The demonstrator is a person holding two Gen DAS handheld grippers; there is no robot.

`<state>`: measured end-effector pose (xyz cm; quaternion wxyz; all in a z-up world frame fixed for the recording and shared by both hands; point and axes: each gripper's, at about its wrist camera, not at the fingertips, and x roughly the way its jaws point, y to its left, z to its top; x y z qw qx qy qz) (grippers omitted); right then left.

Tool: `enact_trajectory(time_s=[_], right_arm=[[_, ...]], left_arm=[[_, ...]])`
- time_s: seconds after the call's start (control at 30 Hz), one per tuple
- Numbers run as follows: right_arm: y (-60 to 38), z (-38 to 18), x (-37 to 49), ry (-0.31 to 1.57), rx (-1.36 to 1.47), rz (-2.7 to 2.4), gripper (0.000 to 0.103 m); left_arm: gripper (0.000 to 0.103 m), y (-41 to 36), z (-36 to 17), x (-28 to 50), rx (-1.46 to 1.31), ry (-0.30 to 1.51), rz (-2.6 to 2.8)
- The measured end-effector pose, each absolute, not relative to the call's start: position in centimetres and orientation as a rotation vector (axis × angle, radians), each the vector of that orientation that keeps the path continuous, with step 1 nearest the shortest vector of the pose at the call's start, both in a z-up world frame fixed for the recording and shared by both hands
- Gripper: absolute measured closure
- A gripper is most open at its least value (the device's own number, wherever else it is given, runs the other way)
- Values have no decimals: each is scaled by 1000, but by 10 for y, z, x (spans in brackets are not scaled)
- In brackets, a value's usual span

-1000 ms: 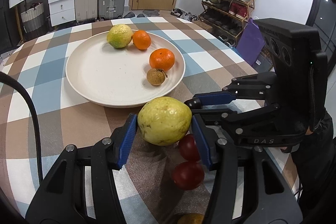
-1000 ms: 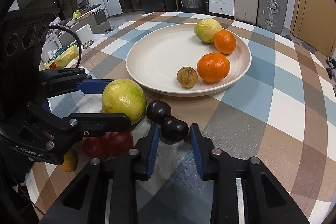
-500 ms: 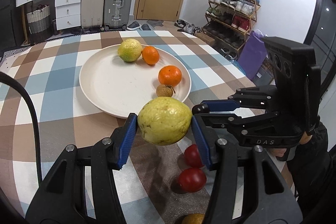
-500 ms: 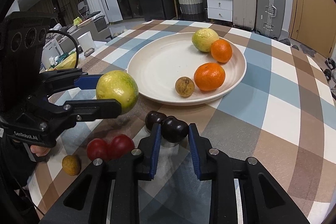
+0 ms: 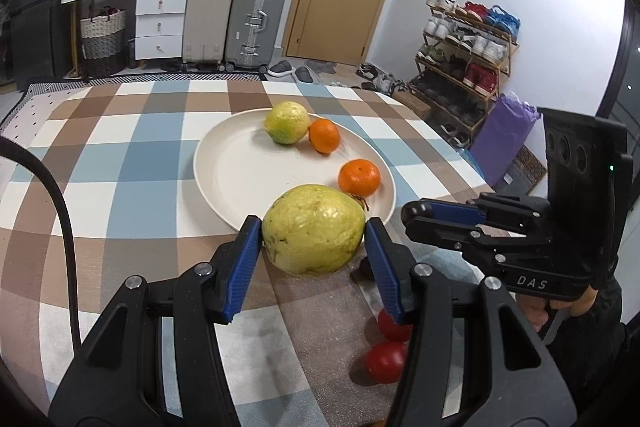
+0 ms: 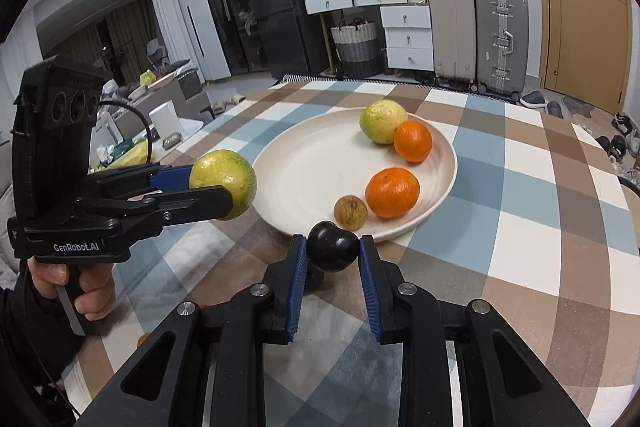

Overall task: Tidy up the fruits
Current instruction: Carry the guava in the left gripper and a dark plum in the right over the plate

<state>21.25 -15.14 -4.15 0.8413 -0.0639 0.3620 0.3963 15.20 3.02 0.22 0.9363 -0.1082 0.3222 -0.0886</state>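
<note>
Above a checked tablecloth (image 5: 120,163), the left gripper (image 5: 313,239) holds a yellow-green guava (image 5: 314,229) clamped between its blue pads, just short of the near rim of a cream plate (image 5: 240,179). To its right, the right gripper (image 6: 332,253) is closed on a dark plum (image 6: 332,251), lifted near the plate's edge. On the plate lie a second guava (image 6: 382,121), two oranges (image 6: 392,191) and a small brown fruit (image 6: 350,213); two red fruits (image 5: 386,361) remain on the cloth.

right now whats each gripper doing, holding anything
Left gripper: shut on the big yellow-green guava.
Right gripper: shut on the small dark round plum.
</note>
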Motion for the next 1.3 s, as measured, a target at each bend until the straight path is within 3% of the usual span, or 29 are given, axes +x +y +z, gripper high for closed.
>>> enact_trajectory(time_s=[1.3], right_arm=[[-122, -51, 224, 788, -94, 782, 76]], left_arm=[[52, 26, -13, 186, -102, 630, -24]])
